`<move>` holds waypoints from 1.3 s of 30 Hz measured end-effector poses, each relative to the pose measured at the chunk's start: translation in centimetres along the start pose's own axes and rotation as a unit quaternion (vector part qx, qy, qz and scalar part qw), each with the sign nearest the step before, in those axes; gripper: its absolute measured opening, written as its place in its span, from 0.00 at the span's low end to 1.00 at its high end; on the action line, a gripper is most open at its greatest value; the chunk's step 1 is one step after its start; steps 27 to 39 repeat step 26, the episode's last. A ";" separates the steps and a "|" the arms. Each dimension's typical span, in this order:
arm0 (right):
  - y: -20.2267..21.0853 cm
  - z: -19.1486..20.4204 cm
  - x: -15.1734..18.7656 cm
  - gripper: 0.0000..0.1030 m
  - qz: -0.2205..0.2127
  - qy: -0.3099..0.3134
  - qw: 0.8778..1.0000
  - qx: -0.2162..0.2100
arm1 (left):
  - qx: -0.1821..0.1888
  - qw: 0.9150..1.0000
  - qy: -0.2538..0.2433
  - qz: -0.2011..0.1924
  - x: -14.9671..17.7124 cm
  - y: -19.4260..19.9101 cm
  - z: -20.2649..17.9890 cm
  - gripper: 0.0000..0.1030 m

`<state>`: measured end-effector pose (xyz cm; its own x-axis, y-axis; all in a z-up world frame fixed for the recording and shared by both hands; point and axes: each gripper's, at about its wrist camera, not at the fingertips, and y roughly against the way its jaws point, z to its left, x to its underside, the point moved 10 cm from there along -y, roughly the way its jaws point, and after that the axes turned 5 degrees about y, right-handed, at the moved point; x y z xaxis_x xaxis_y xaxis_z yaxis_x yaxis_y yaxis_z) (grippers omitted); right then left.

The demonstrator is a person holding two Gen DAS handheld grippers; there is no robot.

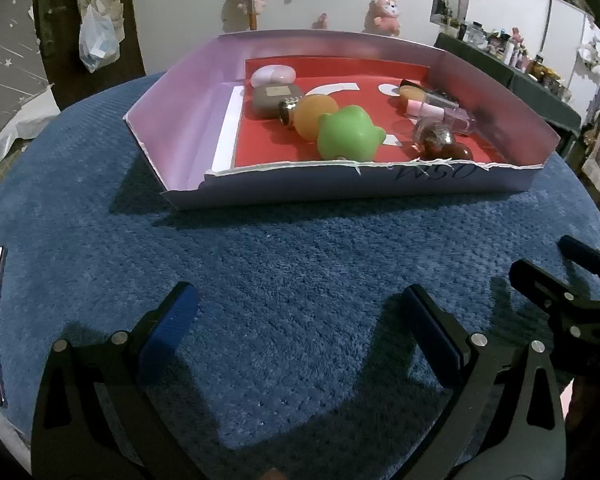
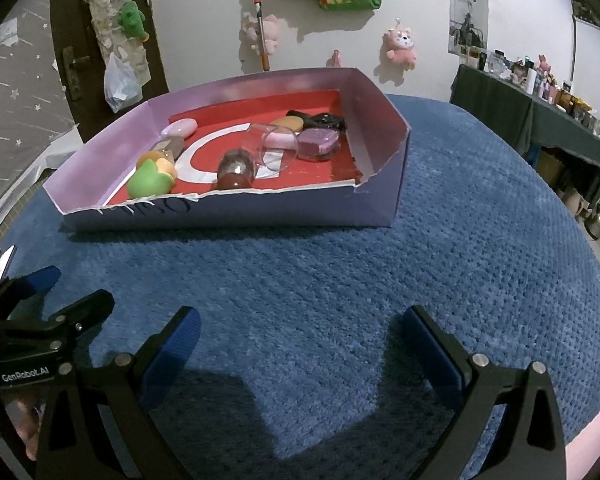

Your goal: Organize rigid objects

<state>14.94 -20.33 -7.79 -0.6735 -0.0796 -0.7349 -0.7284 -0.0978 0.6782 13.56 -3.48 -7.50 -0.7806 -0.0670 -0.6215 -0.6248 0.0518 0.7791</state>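
Blue mat (image 1: 284,248): box (image 1: 380,188) beyond empty claws (image 1: 300,312).

Both shots are pretty dim, with a bluish cast and some grain in the darker patches. Light seems to come from above and behind, since each gripper throws a hard dark shadow forward onto the blue carpet (image 1: 292,264). The box (image 1: 180,128) drops a shadow on its near-left side. Small glints show on the shiny ball (image 1: 434,136) and the clear cup (image 2: 274,152). Fisheye bending curves everything near the edges, corners go black, and the shelf (image 2: 540,92) is mushy, probably out of focus.
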 end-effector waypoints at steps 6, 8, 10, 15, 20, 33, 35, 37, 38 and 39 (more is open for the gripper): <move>-0.2 0.1 0.0 1.00 -0.002 0.006 1.000 0.007 | -0.003 1.000 0.003 -0.002 -0.1 0.0 0.0 1.00; -0.2 0.1 0.1 1.00 -0.003 0.010 1.000 0.011 | -0.004 1.000 0.004 -0.003 -0.1 -0.1 0.1 1.00; -0.3 0.2 0.1 1.00 -0.003 0.014 1.000 0.016 | -0.005 1.000 0.005 -0.003 0.0 0.0 0.1 1.00; -0.3 0.2 0.2 1.00 -0.003 0.017 1.000 0.019 | -0.005 1.000 0.005 -0.003 0.0 0.0 0.1 1.00; -0.3 0.2 0.2 1.00 -0.003 0.017 1.000 0.020 | -0.005 1.000 0.005 -0.004 0.0 0.0 0.1 1.00; -0.3 0.2 0.2 1.00 -0.003 0.017 1.000 0.020 | -0.005 1.000 0.005 -0.003 0.0 0.0 0.1 1.00; -0.3 0.2 0.2 1.00 -0.003 0.017 1.000 0.020 | -0.005 1.000 0.005 -0.003 0.0 0.0 0.1 1.00; -0.3 0.2 0.2 1.00 -0.003 0.017 1.000 0.020 | -0.005 1.000 0.005 -0.003 0.0 0.0 0.1 1.00; -0.3 0.2 0.2 1.00 -0.003 0.017 1.000 0.020 | -0.005 1.000 0.005 -0.003 0.0 0.0 0.1 1.00; -0.3 0.2 0.2 1.00 -0.003 0.017 1.000 0.020 | -0.005 1.000 0.005 -0.003 0.0 0.0 0.1 1.00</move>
